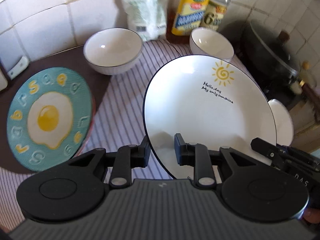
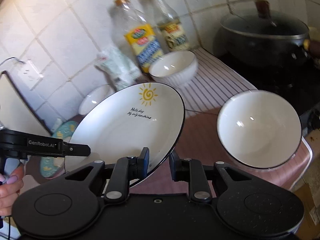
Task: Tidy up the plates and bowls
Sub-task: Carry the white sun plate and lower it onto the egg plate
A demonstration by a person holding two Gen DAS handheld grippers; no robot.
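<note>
Left gripper (image 1: 161,151) pinches the near rim of the white sun-print ceramic plate (image 1: 208,116), tilted above the striped cloth (image 1: 124,92), beside the teal egg-print round mat (image 1: 50,118).

Right gripper (image 2: 159,163) clamps the plate's (image 2: 128,128) opposite edge; a white black-rimmed bowl (image 2: 258,128) sits just right.

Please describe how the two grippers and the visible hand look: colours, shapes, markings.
Both grippers, left gripper and right gripper, are matte black with round side discs, silver pivot pins and blue-black finger pads. The left carries white "GenRobot.AI" lettering. The hand has lilac-painted nails.
</note>
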